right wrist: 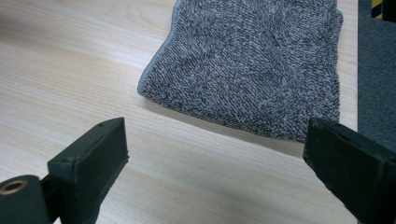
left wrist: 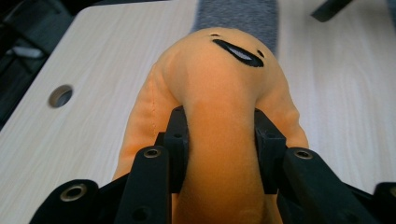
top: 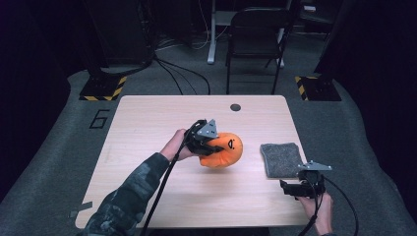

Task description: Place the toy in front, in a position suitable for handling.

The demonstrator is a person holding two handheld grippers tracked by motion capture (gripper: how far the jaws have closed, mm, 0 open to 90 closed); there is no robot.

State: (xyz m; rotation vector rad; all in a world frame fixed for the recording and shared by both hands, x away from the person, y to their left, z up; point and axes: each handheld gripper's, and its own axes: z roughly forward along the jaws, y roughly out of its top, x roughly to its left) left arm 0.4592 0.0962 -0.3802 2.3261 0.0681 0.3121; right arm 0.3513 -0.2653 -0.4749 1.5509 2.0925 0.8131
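At the left of the high view, the left gripper (top: 212,143) is being held by a hand (top: 178,145) over the middle of the wooden table (top: 147,123), and an orange plush toy (top: 225,150) is being pinched between its jaws. In the left gripper view the two black pads are being pressed into the soft body of the orange plush toy (left wrist: 219,93) from both sides, its stitched face turned away from the camera; whether its underside is being kept clear of the table or is resting on it cannot quite be told. Just right of the toy, a folded grey towel (top: 281,159) is lying flat near the table's right edge. Further right, the right gripper (top: 295,189) is being held low beside the towel's near corner, its jaws spread wide with nothing between them; the grey towel (right wrist: 252,65) is being framed just beyond their tips.
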